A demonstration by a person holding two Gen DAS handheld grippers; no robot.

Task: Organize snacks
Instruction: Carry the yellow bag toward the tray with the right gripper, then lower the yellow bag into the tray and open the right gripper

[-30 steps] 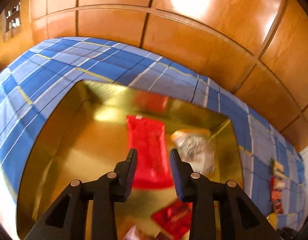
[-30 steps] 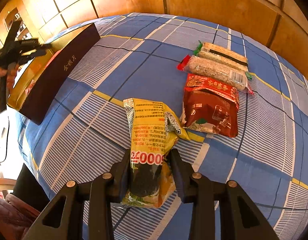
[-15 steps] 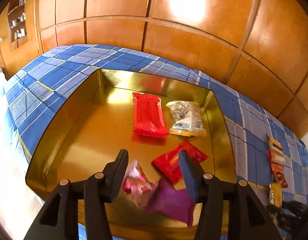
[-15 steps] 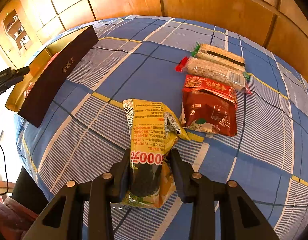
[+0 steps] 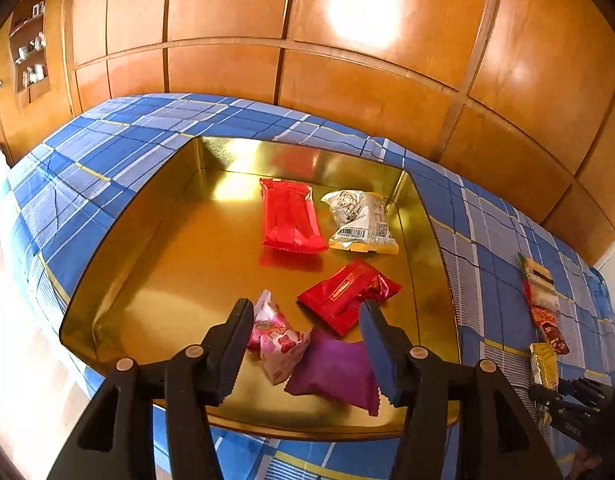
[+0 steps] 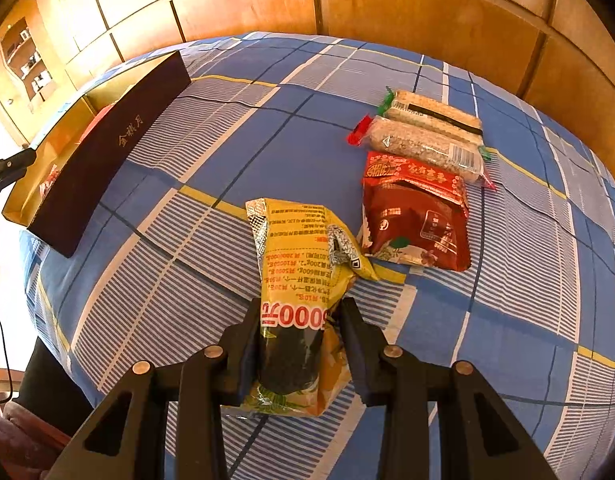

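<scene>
A gold tray (image 5: pixel 155 240) on the blue plaid cloth holds a long red packet (image 5: pixel 291 220), a white-and-yellow packet (image 5: pixel 363 220), a red sachet (image 5: pixel 347 296), a pink sweet bag (image 5: pixel 277 336) and a purple one (image 5: pixel 335 372). My left gripper (image 5: pixel 307 306) hovers over the tray's near end, its jaws opening with nothing gripped. The pink and purple bags lie on the tray floor below it. My right gripper (image 6: pixel 299 308) is shut on the lower half of a yellow snack bag (image 6: pixel 303 256) that rests on the cloth.
Beyond the yellow bag lie a dark red pouch (image 6: pixel 419 216) and two grain bars (image 6: pixel 427 144) side by side. The tray's dark outer wall (image 6: pixel 107 152) stands at the left of the right wrist view. Wooden panelling (image 5: pixel 347 80) backs the bed.
My left gripper has drawn back toward the tray's near edge and its jaws have spread wider; the pink and purple bags have come into view. The right gripper and yellow bag have not moved.
</scene>
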